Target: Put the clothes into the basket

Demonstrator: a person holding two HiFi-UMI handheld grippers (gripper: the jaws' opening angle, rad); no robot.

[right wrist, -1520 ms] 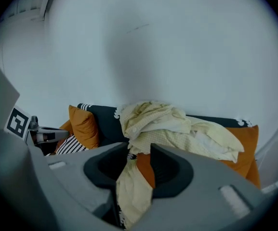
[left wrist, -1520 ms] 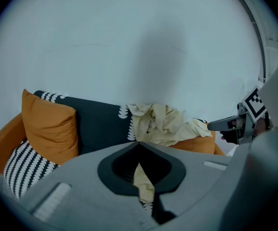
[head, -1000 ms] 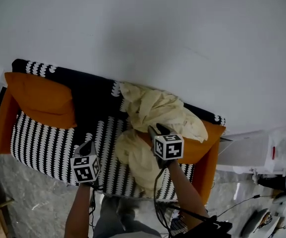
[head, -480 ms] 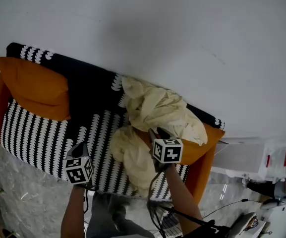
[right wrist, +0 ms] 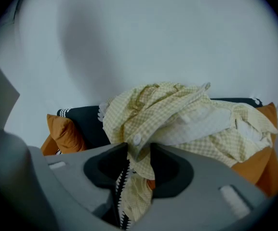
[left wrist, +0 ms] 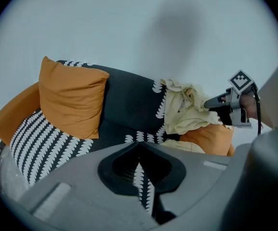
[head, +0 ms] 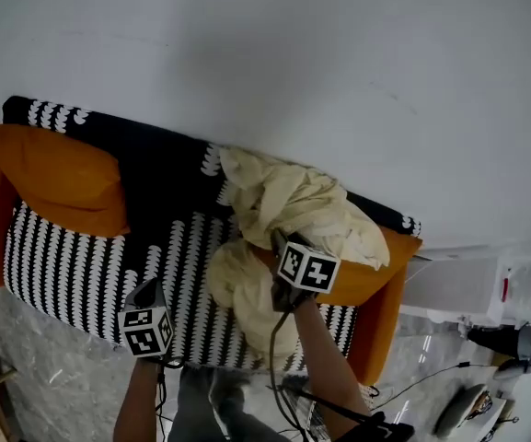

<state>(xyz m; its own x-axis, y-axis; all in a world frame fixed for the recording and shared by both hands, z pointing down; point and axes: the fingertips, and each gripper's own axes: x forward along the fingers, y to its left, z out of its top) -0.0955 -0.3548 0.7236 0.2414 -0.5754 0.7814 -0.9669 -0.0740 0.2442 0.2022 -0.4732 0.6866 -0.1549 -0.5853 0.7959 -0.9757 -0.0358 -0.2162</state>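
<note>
- Right tongs (right wrist: 138, 150) are standing apart, straddling the near edge of the yellow shirt (right wrist: 177, 112), seemingly not pinching it yet.
- Left tongs (left wrist: 139, 146) are hanging closed and empty, well to its left.

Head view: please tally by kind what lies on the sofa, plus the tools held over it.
Orange cushions: 2, the left cushion and the right cushion
Pale yellow clothes heap: 1 (separate garments cannot be told apart)
Tools: 2, the left tool and the right tool
Total: 5
</note>
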